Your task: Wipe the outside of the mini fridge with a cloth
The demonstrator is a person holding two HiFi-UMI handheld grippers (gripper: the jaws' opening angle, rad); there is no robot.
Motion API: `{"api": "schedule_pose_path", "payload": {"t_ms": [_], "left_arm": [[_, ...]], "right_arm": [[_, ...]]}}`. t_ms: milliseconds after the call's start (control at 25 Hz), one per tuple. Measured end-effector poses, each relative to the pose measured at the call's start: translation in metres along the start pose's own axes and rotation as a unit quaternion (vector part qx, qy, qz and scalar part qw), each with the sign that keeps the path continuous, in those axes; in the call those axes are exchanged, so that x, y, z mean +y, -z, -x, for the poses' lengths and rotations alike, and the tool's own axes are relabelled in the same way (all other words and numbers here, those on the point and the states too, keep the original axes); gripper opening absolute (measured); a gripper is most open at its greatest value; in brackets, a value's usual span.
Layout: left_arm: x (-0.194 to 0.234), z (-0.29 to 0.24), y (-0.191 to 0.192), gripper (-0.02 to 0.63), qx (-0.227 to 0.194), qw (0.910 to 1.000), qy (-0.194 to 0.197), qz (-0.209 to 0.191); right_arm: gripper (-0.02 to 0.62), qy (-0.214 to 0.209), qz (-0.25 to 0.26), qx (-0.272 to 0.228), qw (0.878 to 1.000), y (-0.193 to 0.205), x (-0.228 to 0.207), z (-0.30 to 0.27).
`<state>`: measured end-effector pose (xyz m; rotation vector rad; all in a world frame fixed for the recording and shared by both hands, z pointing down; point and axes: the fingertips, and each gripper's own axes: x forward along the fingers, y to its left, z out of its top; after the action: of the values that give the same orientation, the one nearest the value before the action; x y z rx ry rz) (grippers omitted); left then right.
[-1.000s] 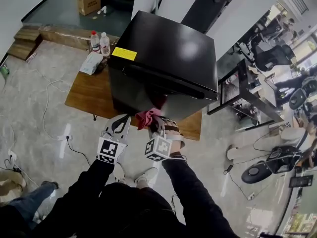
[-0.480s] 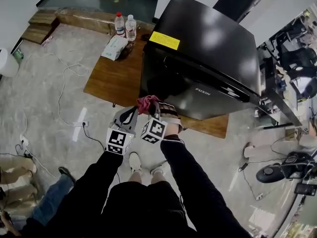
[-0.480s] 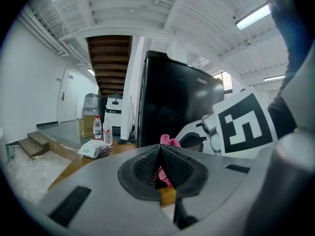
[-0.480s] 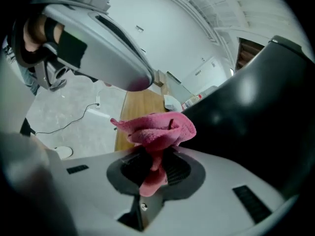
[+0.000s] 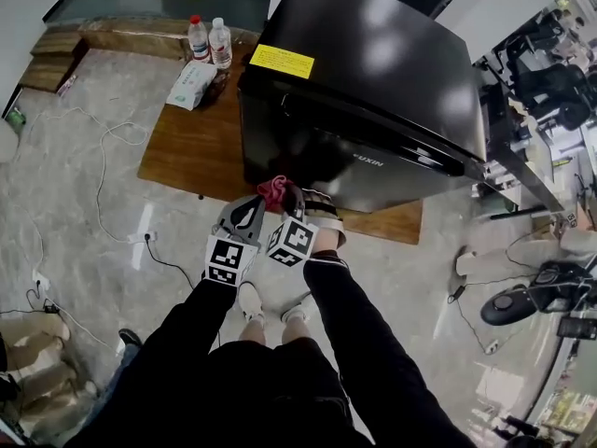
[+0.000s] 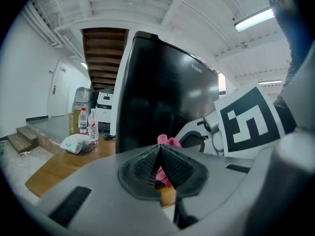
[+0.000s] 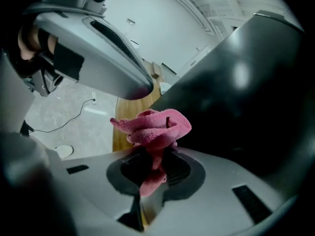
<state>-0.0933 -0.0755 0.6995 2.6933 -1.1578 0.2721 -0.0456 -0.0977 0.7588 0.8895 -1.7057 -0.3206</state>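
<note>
Hand-held gripper (image 7: pixel 153 159), cloth (image 7: pixel 153 126) at fridge (image 5: pixel 366 56) edge

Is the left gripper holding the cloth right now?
No, the left gripper is shut on nothing; the pink cloth is pinched in the right gripper.

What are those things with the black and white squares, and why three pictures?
A person holds a two-jaw gripper in each hand; the patterned cubes are part of them. One picture is from a camera on the person's head, looking down; the other two from cameras on each gripper. A black mini fridge stands on a wooden table, beside two water bottles and a white packet. The right gripper is shut on a pink cloth at the fridge's front; the left gripper is shut, empty.
</note>
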Motion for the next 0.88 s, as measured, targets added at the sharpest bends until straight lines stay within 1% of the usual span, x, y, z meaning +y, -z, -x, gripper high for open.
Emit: {"api": "schedule_pose_path", "payload": {"t_ms": [160,320,440,720,800,880], "left_arm": [[-0.038,-0.023,-0.003,0.006,-0.002,0.9995,0.031,-0.001],[-0.081,-0.046,-0.002,0.006,-0.003,0.9977,0.067,-0.011],[-0.111,-0.06,-0.002,0.006,0.003,0.9965,0.083,-0.011],[-0.157,-0.079,-0.009,0.006,0.004,0.9953,0.094,-0.019],[-0.165,-0.079,-0.015,0.006,0.003,0.9955,0.093,-0.021],[-0.166,-0.077,-0.023,0.006,0.0,0.9961,0.086,-0.021]], "right_arm": [[0.066,0.002,-0.015,0.026,1.0,0.05,-0.003,0.012],[0.066,0.008,-0.028,0.062,0.998,0.11,-0.008,0.022],[0.066,0.005,-0.039,0.081,0.996,0.154,-0.012,0.032],[0.065,0.001,-0.069,0.144,0.987,0.262,-0.023,0.048],[0.066,0.0,-0.077,0.152,0.985,0.283,-0.024,0.054],[0.066,0.0,-0.082,0.153,0.985,0.293,-0.028,0.062]]}}
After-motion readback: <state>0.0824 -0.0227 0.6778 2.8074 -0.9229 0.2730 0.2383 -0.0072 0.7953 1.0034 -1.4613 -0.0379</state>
